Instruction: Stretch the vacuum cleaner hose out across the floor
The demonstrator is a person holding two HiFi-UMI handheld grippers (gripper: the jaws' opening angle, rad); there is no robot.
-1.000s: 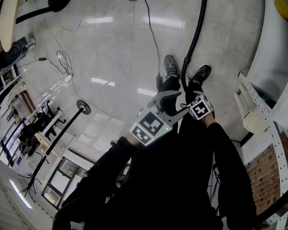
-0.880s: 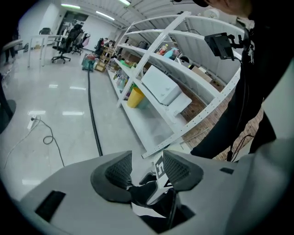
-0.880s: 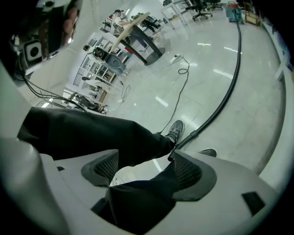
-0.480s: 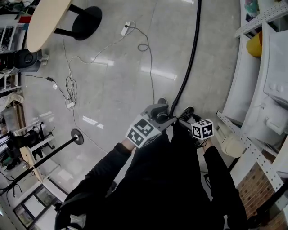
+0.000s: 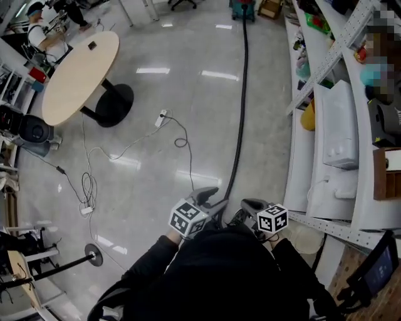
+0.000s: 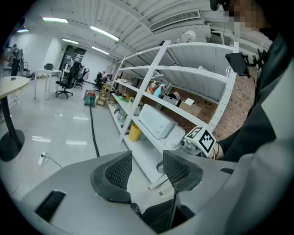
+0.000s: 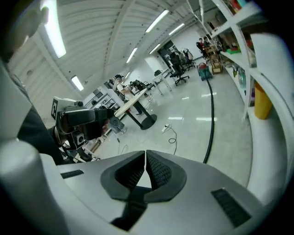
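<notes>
The black vacuum hose lies in a nearly straight line on the glossy floor. It runs from in front of the person's feet to the vacuum cleaner at the far end. It also shows as hose and hose in the gripper views. My left gripper is held up near the person's body, above the hose's near end. This left gripper is open with nothing between its pads. My right gripper is beside it. The right gripper has just closed and is shut on nothing.
White shelving with boxes and bins lines the right side close to the hose. A round table stands at the left. Thin cables and a power strip lie on the floor, and a stand base sits at lower left.
Both grippers have risen from near the feet toward the body. The head view has tilted up, so the hose's whole length now shows. The right jaws have shut.
</notes>
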